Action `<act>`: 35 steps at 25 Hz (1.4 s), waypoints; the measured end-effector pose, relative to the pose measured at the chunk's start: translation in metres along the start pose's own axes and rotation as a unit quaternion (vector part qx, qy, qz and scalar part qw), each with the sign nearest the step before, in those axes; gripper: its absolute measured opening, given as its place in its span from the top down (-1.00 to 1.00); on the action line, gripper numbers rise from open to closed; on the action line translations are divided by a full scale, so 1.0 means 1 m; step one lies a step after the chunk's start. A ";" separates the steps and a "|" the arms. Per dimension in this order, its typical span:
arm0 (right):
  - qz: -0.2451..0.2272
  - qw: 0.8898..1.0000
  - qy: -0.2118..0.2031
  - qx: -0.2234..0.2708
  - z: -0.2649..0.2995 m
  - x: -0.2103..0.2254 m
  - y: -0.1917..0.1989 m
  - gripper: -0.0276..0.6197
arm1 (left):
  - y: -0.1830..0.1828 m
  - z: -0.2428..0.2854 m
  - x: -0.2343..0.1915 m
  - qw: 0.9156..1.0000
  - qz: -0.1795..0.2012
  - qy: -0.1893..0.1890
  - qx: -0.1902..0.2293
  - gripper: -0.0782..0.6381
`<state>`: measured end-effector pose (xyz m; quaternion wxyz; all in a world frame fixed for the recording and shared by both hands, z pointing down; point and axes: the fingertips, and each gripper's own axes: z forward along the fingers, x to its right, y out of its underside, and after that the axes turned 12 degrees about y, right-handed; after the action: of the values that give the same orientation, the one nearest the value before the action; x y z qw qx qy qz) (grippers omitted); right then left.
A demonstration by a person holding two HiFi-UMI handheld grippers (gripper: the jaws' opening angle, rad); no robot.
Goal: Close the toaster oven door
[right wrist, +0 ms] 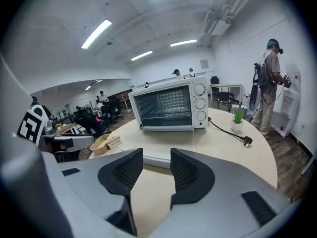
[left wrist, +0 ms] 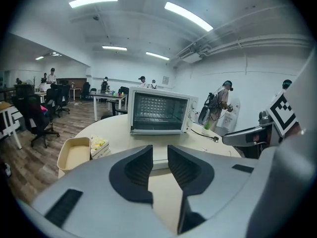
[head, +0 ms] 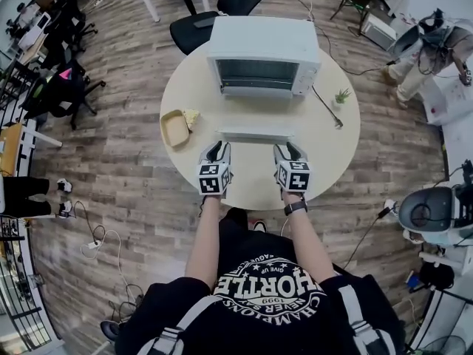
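Observation:
A white toaster oven (head: pixel 264 54) stands at the far side of a round beige table (head: pixel 332 150). Its door (head: pixel 255 134) hangs open and lies flat toward me, so the wire rack inside shows. My left gripper (head: pixel 216 151) hovers just short of the door's front edge on the left, jaws open with nothing between them. My right gripper (head: pixel 288 151) sits level with it on the right, also open and empty. In the left gripper view the oven (left wrist: pixel 158 112) is straight ahead beyond the jaws. The right gripper view shows the oven (right wrist: pixel 171 105) with its knobs.
A beige tray (head: pixel 174 128) with a small food packet (head: pixel 191 117) lies left of the door. A small potted plant (head: pixel 341 95) and a loose power cord (head: pixel 327 106) lie to the right. An office chair (head: pixel 222 13) stands behind the table. People stand around the room.

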<state>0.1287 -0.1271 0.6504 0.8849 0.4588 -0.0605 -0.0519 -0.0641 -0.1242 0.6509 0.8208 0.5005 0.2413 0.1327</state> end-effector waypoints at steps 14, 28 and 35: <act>0.088 0.995 0.028 -0.041 0.041 0.022 0.041 0.32 | 0.044 0.036 -0.032 0.998 -0.048 0.020 -0.045 0.32; 0.159 0.985 0.038 -0.061 0.079 0.042 0.067 0.13 | 0.071 0.064 -0.057 0.992 -0.098 0.031 -0.066 0.11; 0.142 0.985 0.053 -0.082 0.093 0.045 0.073 0.13 | 0.087 0.076 -0.068 0.990 -0.103 0.031 -0.092 0.10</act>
<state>0.1615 -0.1673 0.7661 0.9199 0.3735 -0.0739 0.0934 -0.0802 -0.1725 0.7748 0.8647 0.3909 0.3037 0.0846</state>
